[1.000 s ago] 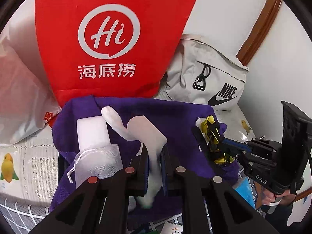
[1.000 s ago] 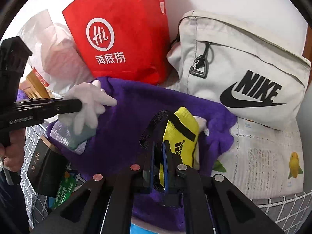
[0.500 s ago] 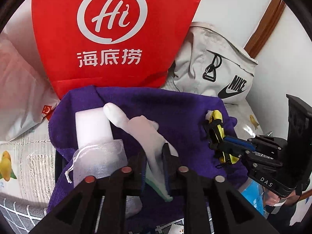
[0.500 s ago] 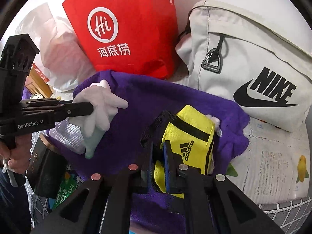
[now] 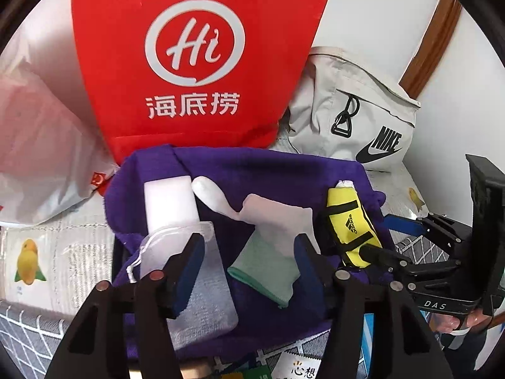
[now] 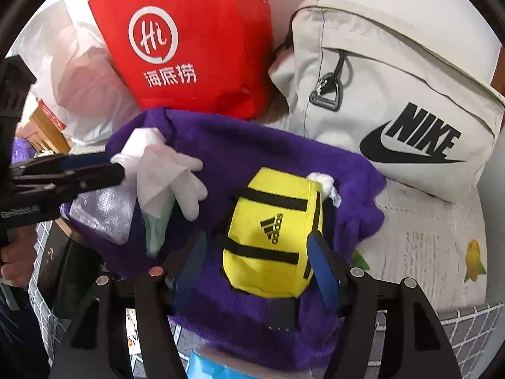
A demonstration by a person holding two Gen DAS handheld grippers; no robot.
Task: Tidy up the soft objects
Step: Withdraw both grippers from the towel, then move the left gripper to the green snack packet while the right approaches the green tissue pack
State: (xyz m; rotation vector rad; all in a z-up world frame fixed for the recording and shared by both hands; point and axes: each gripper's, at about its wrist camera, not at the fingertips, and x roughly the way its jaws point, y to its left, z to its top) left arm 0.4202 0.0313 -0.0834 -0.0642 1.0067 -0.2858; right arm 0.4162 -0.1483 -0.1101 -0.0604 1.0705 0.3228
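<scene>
Lying on one purple towel (image 5: pixel 277 177) are four soft things: one white glove (image 5: pixel 271 240) with a pale green cuff, one yellow pouch (image 6: pixel 271 230) with black straps and an Adidas mark, one mesh drawstring bag (image 5: pixel 192 271), and one white foam block (image 5: pixel 170 202). Two grippers work here. The left gripper (image 5: pixel 249 252) has its jaws opening, the glove's cuff lying loose between them, pads clear of it. The right gripper (image 6: pixel 258 255) has its jaws opening too, the pouch resting between them unpressed. Behind the towel stand one red bag (image 5: pixel 195 57) with a white "Hi" logo, one grey Nike backpack (image 6: pixel 394 101) and one clear plastic bag (image 6: pixel 72 72). Everything sits on a quilted bedspread (image 6: pixel 435 252) printed with yellow birds, against a white wall (image 5: pixel 378 15).
</scene>
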